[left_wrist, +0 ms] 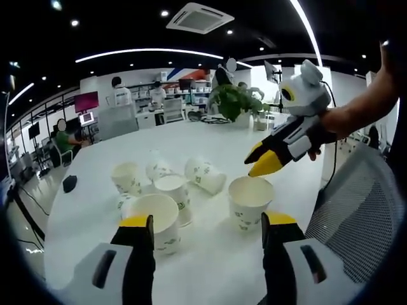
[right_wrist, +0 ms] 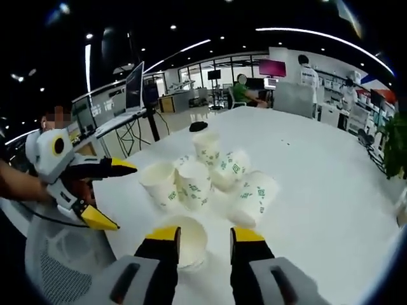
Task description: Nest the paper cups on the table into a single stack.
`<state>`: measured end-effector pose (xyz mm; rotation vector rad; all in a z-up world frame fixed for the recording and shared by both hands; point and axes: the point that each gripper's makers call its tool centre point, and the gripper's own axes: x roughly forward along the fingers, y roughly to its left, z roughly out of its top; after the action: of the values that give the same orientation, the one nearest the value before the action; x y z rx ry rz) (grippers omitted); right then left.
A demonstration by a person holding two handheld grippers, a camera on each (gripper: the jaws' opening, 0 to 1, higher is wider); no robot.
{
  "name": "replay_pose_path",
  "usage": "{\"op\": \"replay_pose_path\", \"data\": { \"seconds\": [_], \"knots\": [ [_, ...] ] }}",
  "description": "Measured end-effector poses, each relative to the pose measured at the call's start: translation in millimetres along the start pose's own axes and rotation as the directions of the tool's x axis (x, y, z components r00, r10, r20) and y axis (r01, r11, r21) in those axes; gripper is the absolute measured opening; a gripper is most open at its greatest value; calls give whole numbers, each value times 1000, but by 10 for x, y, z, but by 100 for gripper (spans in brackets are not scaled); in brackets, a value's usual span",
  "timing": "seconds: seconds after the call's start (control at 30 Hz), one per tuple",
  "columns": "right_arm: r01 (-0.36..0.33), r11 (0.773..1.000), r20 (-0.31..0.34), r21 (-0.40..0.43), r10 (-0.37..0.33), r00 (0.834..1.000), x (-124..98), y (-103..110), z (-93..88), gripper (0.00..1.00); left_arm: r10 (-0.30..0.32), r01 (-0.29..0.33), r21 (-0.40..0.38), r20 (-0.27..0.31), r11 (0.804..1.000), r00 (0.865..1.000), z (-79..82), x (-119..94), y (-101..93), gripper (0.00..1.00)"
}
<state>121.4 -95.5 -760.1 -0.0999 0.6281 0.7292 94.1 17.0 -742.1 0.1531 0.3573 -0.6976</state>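
Observation:
Several white paper cups with green print sit in a cluster on the white table [left_wrist: 210, 143]. Two stand upright in front of my left gripper [left_wrist: 206, 230], which is wide open and empty: one cup [left_wrist: 156, 219] by its left jaw, another [left_wrist: 250, 200] near its right jaw. A cup [left_wrist: 206, 175] lies on its side further back. My right gripper [left_wrist: 259, 159] hovers just above the right upright cup. That same cup [right_wrist: 186, 240] sits mouth up beneath my right gripper [right_wrist: 205, 238], which is open and holds nothing. My left gripper [right_wrist: 109, 194] reaches in, jaws spread. Other cups [right_wrist: 193, 184] stand or lie beyond.
A black mouse [left_wrist: 70, 183] lies on the table's far side. A grey mesh chair [left_wrist: 356, 203] stands at the near edge. A potted plant [left_wrist: 235, 101] sits at the table's far end. People work at desks in the background.

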Motion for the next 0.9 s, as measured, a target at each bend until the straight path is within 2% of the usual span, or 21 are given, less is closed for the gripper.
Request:
{"op": "replay_pose_path", "data": {
  "seconds": [0.3,0.4,0.53,0.8,0.9],
  "knots": [
    [-32,999,89,25,30,996,-131,55,31,45,9,-9,-3,-4,1000,1000,-21,6,35,66],
    [-47,999,121,16,45,992,-187,101,50,52,12,-12,-14,2,1000,1000,-6,1,45,66],
    [-44,999,142,-16,46,989,-241,108,17,60,12,-12,-18,-1,1000,1000,-20,5,59,65],
    [-40,999,183,-5,40,982,-315,108,-81,74,5,-5,-10,-12,1000,1000,-47,21,51,64],
    [-31,999,194,-25,35,980,-346,118,-124,77,3,-3,-6,-16,1000,1000,-36,20,33,63]
  ]
}}
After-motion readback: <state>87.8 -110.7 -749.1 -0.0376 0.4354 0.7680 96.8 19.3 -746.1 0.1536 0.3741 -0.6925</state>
